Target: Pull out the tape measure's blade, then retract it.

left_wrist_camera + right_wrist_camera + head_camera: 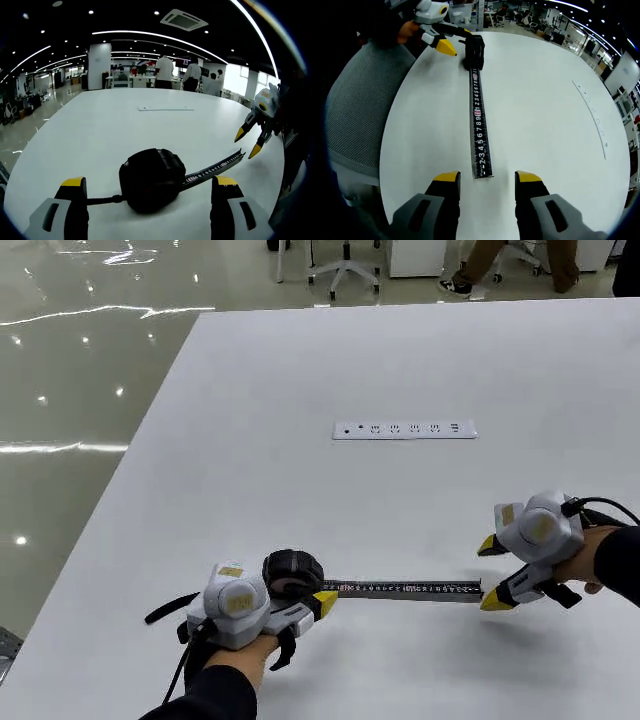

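A wide white worktop (pixel 300 440) is carrying the scene, with a person holding a tool in each hand near its front edge. The left tongs (pixel 305 590) are lying low on the surface at the near left, and the right tongs (pixel 491 574) are hovering at the near right, well apart from them. A white power strip (pixel 404 429) is lying farther back across the worktop, well clear of both. The blade (pixel 405 590) is stretching flat along the surface between the two tools, its numbered face turned up. In the right gripper view the blade (pixel 480 130) is ending just ahead of the right tongs (pixel 486 176), whose jaws are standing spread, with the blade's end sitting nearer the jaw on that view's left and neither tip pinching it. The black tape measure case (pixel 152 177) is resting between the parted jaws of the left tongs (pixel 150 182), with white surface showing on both sides of it. A thin black cord (pixel 102 201) is running from the case toward the jaw on that view's left.
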